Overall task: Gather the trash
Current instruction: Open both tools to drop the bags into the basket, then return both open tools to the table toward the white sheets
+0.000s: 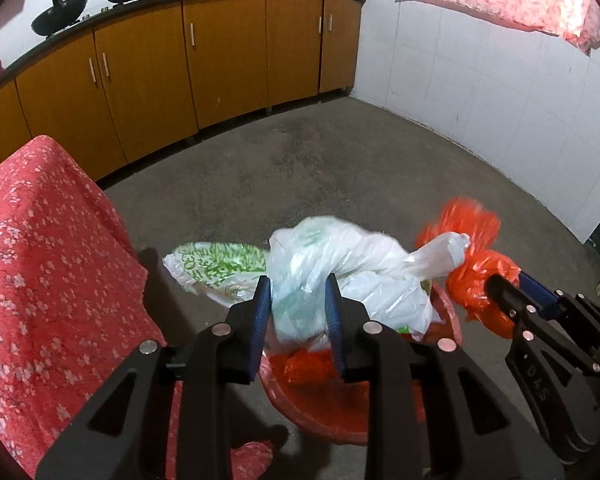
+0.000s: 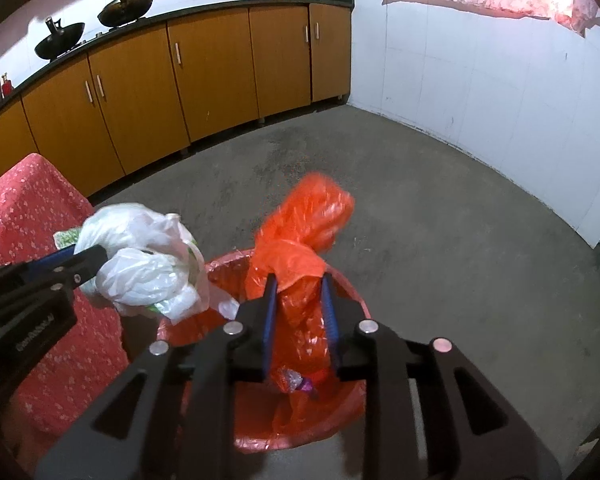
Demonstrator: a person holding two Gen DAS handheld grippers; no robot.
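Above the red bin [image 2: 352, 300], the left gripper [image 1: 298, 300] pinches white bags [image 1: 340, 264] and the right gripper [image 2: 300, 300] seemingly clamps the orange liner [image 2: 300, 248], probably for tying.

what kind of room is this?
Most likely a home kitchen: two woks sit on a stove along a dark countertop, over a run of orange-brown cabinets, with white tiled walls and a bare concrete floor.
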